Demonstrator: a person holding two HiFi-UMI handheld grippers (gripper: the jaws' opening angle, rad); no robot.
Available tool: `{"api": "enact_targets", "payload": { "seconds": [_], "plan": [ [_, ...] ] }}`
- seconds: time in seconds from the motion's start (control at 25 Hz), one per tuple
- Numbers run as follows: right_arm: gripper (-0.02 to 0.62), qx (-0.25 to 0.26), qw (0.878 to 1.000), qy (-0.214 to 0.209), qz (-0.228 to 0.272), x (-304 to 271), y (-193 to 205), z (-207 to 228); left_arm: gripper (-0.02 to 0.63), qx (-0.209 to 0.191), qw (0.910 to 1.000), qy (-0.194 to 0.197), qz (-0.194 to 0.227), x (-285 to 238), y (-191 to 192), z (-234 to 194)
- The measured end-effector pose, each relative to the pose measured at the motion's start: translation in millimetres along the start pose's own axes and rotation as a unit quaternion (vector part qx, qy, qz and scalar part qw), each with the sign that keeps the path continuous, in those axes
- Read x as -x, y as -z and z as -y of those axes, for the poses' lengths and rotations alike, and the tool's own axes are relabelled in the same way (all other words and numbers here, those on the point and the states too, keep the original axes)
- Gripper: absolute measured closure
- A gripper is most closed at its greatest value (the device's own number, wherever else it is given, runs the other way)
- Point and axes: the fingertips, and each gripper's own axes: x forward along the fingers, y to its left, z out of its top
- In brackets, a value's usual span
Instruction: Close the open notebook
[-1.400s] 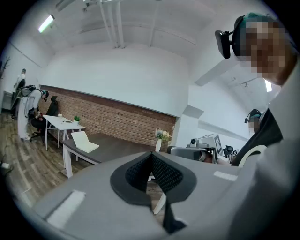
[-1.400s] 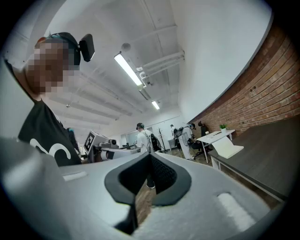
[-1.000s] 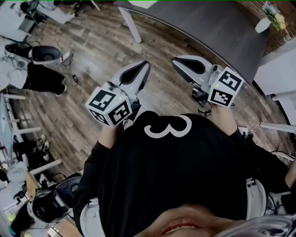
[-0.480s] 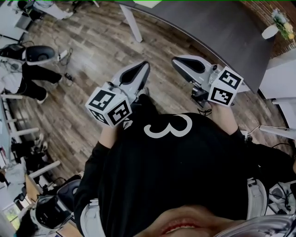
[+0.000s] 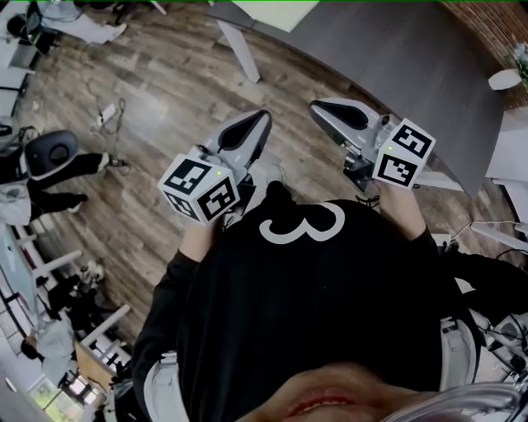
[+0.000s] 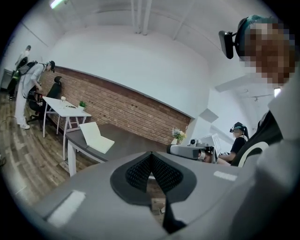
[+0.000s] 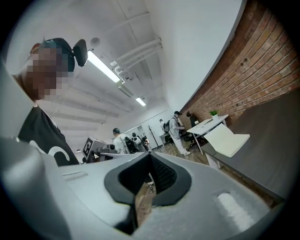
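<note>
The open notebook [image 6: 96,137] lies on a dark grey table [image 6: 129,146], its pale cover propped up at an angle. The right gripper view also shows the notebook [image 7: 228,139], and the head view catches just its pale corner [image 5: 276,10] at the top edge. I hold both grippers in front of my chest, over the wooden floor and well short of the table [image 5: 396,58]. My left gripper [image 5: 256,125] and right gripper [image 5: 323,109] both have their jaws closed together with nothing between them.
A white desk [image 6: 61,107] with a small plant stands by the brick wall, with people next to it. A white table leg [image 5: 239,48] rises near the table's corner. An office chair [image 5: 51,151] and cables lie at the floor's left. A white flower vase [image 5: 505,78] sits far right.
The view has swung so that more of the table and the notebook's corner show at the top. Both grippers keep almost the same pose, still shut.
</note>
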Motion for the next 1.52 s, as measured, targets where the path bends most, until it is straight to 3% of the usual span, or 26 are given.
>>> {"api": "enact_targets", "payload": {
  "seconds": [0.2,0.44,0.68,0.84,1.08,1.32,1.52],
  "plan": [
    [0.594,-0.014,0.999,0.047,0.007,-59,-9,42,0.595,0.014,0.9993,0.03,-0.018,-9,-18,-76],
    [0.594,-0.037,0.995,0.094,0.018,-87,-22,110,0.595,0.019,0.998,0.051,-0.034,-54,-35,-142],
    [0.594,-0.052,0.989,0.131,0.034,-80,-21,137,0.595,0.018,0.9976,0.057,-0.034,-76,-38,-167],
    [0.594,-0.063,0.988,0.135,0.04,-79,-27,163,0.595,-0.004,0.9962,0.069,-0.053,-97,-34,-171],
    [0.594,-0.083,0.986,0.137,0.038,-89,-64,259,0.595,0.028,0.995,0.053,-0.08,-173,-56,-226],
    [0.594,-0.101,0.982,0.159,0.027,-98,-111,318,0.595,0.044,0.9952,0.041,-0.077,-221,-121,-277],
    [0.594,-0.096,0.981,0.166,0.017,-111,-121,382,0.595,0.021,0.9972,0.022,-0.068,-269,-148,-329]
  ]
}}
